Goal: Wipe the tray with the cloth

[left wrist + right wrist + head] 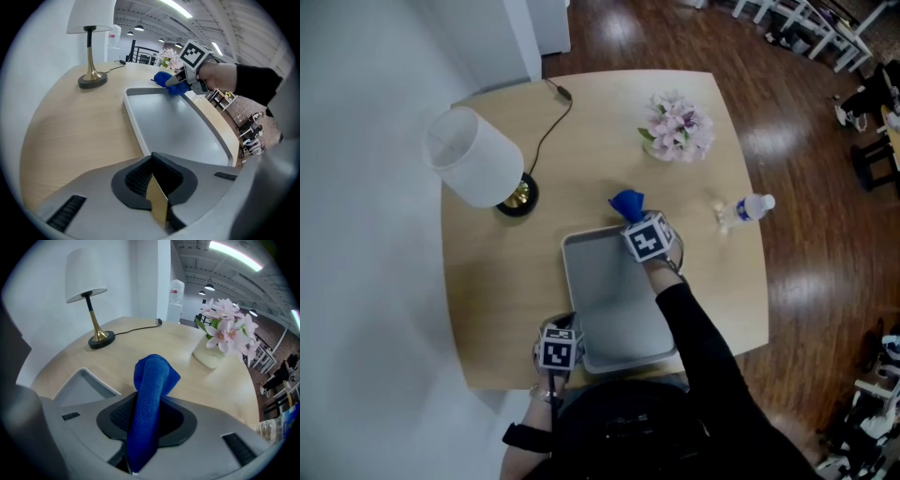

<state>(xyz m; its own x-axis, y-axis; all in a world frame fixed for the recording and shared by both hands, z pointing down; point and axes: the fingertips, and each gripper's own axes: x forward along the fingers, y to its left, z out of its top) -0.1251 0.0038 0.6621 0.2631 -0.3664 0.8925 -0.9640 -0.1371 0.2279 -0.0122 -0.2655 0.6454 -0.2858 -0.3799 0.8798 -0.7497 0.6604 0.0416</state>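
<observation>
Your right gripper (pixel 145 425) pinches the cloth (pixel 152 380) at the tray's (pixel 132 117) far corner. Your left gripper (pixel 154 187) pinches its near rim.

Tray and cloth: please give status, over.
Left tongs closed on tray near rim. Right tongs clamp blue cloth at tray's far corner. Nothing on tray.

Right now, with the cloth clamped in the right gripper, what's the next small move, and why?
Probably bring the right gripper back and down onto the tray: its jaws grip the blue cloth, but the cloth sits over bare table just past the tray's far rim.
</observation>
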